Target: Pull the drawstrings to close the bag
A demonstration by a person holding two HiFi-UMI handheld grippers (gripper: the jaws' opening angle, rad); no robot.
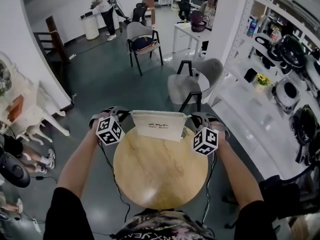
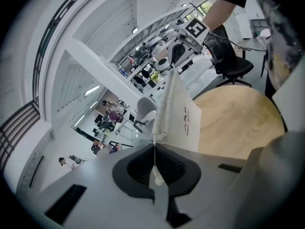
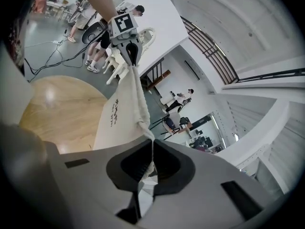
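now the cream bag (image 1: 159, 125) hangs stretched between both tools, over the far edge of the round wooden table (image 1: 160, 184). the left gripper (image 2: 155, 146) is pinched tight on the left drawstring (image 2: 155, 162) at one top corner, and the right gripper (image 3: 152, 142) is pinched tight on the right drawstring (image 3: 151, 157) opposite.

Print on bag (image 1: 159, 125) — illegibly small; near edge of table (image 1: 160, 174) — behind shirt (image 1: 165, 229)

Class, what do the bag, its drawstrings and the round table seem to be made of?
The bag looks like cream cloth, likely cotton or canvas, matte; its top gathers into soft folds. The drawstrings look like thin pale cord, probably cotton. The table looks like light wood or wood-look laminate, slightly glossy, with grain and glare.
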